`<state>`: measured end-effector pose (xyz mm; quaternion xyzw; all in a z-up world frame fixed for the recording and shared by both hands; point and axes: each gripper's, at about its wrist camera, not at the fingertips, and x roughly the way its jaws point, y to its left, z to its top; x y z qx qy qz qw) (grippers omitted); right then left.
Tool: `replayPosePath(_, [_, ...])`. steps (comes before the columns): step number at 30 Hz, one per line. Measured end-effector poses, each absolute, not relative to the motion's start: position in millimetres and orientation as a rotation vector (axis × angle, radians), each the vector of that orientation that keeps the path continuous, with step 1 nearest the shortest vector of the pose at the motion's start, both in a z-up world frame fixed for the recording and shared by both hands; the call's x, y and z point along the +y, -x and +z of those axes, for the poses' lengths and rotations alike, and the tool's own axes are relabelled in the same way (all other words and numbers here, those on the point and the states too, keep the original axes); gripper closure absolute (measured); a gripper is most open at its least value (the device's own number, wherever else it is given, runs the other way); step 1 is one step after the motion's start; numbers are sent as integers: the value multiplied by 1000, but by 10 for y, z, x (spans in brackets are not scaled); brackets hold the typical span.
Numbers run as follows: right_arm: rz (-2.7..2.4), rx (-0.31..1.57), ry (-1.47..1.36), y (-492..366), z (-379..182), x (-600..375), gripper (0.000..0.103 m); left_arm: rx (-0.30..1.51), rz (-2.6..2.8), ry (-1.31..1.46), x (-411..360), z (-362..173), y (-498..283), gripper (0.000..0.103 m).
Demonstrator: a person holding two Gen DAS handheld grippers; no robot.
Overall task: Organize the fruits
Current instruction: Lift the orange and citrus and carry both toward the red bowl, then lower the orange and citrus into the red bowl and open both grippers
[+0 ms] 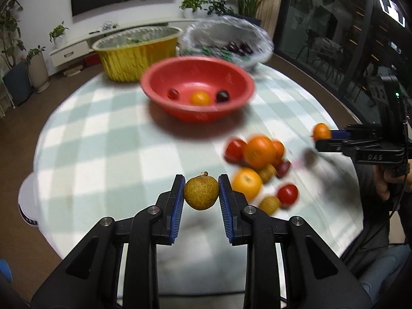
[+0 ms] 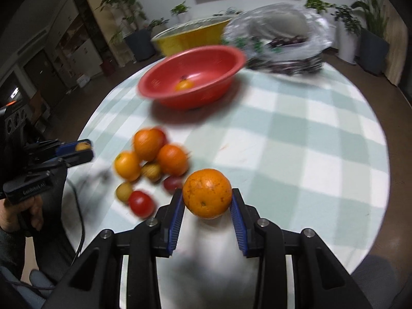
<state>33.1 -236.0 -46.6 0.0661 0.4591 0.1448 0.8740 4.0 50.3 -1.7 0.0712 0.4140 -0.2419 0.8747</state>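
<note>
Your left gripper (image 1: 201, 190) grips a small brown fruit (image 1: 201, 193), your right gripper (image 2: 207, 198) an orange (image 2: 207, 193), both above the near tabletop (image 2: 296, 154). Carry them level to the far red bowl (image 1: 198, 82), jaws clenched until low inside.

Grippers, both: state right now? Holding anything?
Left gripper: closed on a small brown-green fruit, lifted off the table.
Right gripper: closed on an orange, also off the table.

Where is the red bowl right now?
The red bowl sits on the checked table, in front of the yellow tub, beyond the loose fruit pile.
</note>
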Motion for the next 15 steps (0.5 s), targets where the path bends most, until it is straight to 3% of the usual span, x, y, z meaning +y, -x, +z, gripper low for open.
replayPosePath(7, [210,877,-191,-626,-120,-2710,65,810,-498,-181,542,314,-630,78])
replayPosePath(15, [261,802,-158,-1143,219,-2453,65,779,-514,-240,253,567,-1230,78])
